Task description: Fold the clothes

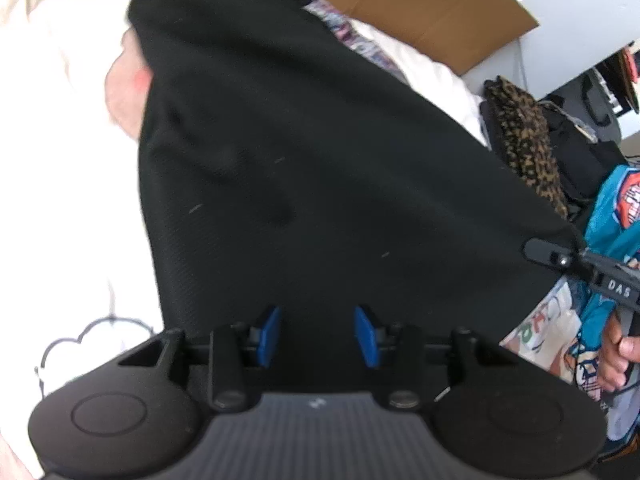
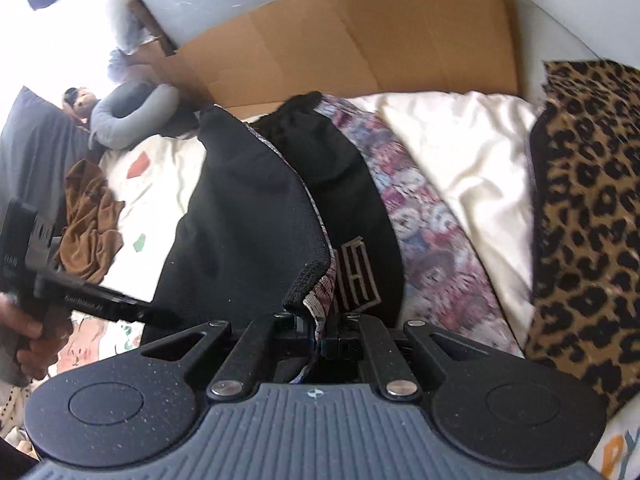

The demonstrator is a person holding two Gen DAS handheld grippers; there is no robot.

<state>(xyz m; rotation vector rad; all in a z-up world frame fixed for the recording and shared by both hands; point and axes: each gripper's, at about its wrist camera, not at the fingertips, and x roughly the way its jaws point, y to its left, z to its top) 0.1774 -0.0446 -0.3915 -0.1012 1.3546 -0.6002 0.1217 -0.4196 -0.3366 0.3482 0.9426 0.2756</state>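
Holding a black garment [image 1: 320, 152] over the bed [image 1: 52, 200], we grip it with both tools. In the left wrist view, our left gripper [image 1: 320, 336] stands wide, its blue pads [image 1: 269, 336] apart with the cloth spread just ahead of them; whether they touch it we cannot tell. Our right gripper [image 2: 318, 334] is clamped narrow on the garment's hem [image 2: 308, 280], where a patterned lining shows. In the right wrist view, the garment runs up toward a cardboard sheet [image 2: 340, 28]. A leopard-print cloth [image 2: 592, 220] lies to its right, a brown rag [image 2: 90, 220] to its left.
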